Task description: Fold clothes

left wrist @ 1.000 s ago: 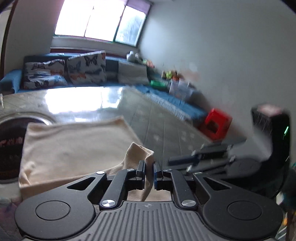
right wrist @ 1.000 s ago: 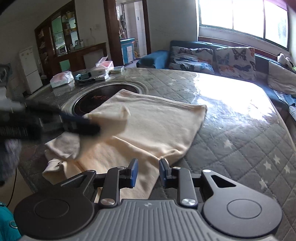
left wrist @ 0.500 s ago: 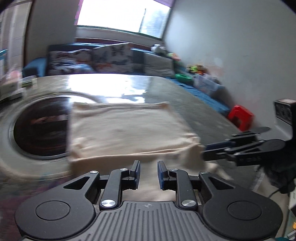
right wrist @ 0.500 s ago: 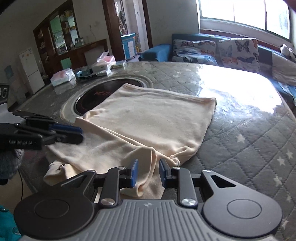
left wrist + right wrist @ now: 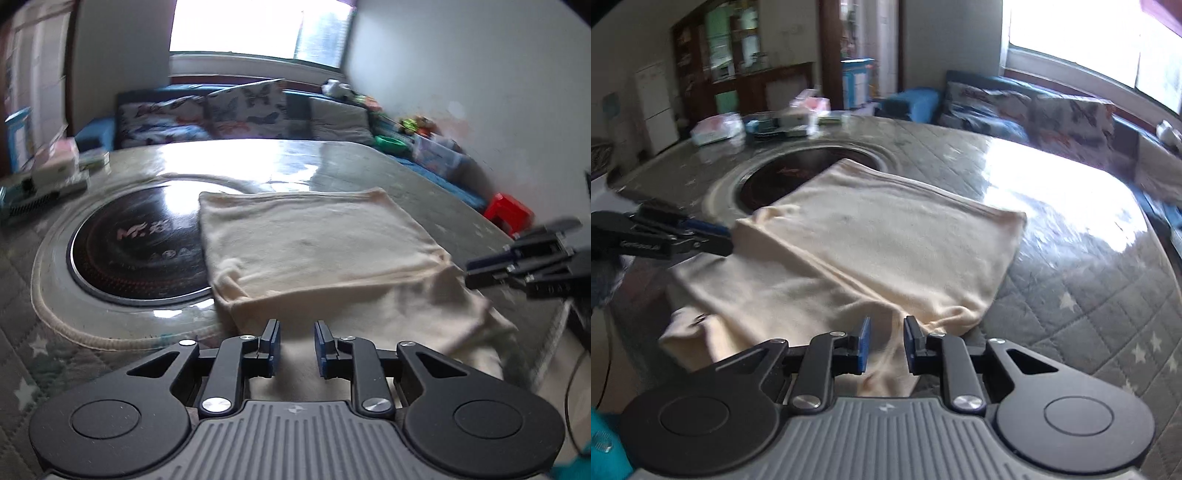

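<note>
Left gripper (image 5: 295, 345), seen from the left wrist: jaws parted, empty, over the near edge of the cream garment (image 5: 314, 243). Garment spread on the quilted tabletop (image 5: 369, 162), one corner overlapping the round black hob (image 5: 136, 251). Right gripper (image 5: 517, 258) at the right edge.

From the right wrist: right gripper (image 5: 885, 345) parted, holding nothing, above the garment's (image 5: 886, 243) near folded edge. Left gripper (image 5: 683, 236) beside its left corner, grip unclear.
</note>
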Action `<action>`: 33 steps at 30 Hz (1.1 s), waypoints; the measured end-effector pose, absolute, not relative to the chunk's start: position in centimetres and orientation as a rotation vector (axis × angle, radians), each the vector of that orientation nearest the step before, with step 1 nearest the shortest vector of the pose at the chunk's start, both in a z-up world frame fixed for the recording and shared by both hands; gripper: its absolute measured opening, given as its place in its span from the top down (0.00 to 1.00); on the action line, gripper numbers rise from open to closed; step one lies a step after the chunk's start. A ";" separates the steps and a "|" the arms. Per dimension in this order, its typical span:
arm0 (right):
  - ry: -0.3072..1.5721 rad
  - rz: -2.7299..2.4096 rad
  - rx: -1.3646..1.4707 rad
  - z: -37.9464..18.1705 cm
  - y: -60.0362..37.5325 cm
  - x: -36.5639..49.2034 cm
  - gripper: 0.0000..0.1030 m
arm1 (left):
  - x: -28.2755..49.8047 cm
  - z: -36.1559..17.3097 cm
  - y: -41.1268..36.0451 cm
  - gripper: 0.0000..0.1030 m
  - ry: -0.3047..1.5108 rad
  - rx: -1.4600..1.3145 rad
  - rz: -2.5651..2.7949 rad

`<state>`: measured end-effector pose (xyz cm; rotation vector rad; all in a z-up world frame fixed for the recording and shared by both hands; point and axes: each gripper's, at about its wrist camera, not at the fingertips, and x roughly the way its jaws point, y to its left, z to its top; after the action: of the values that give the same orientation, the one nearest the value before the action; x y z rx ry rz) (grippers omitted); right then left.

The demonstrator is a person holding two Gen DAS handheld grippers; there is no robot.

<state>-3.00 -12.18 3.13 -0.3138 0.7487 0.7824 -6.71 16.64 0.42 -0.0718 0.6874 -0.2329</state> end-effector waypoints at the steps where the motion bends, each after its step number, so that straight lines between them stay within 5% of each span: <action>1: 0.755 0.802 -0.321 3.1 -12.1 -3.4 0.82 | -7.2 0.6 16.4 0.78 0.685 -0.049 -0.255; 11: 0.756 0.865 -0.421 3.0 -11.9 -5.5 0.76 | -13.4 0.5 13.8 0.60 0.669 0.290 -0.440; 21: 0.704 0.956 -0.590 4.1 -11.7 -8.8 0.59 | -13.5 -1.7 10.3 0.60 0.597 0.426 -0.526; 25: 0.690 0.995 -0.655 4.1 -11.9 -10.0 0.50 | -12.5 -1.4 10.3 0.84 0.571 0.374 -0.523; 33: 0.645 1.035 -0.711 2.6 -11.0 -10.3 0.41 | -8.4 0.4 12.3 0.90 0.587 0.171 -0.470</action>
<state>-10.27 -11.02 2.65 -0.7106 0.6446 1.0350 -8.43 12.31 0.36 0.1712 0.5867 -0.4702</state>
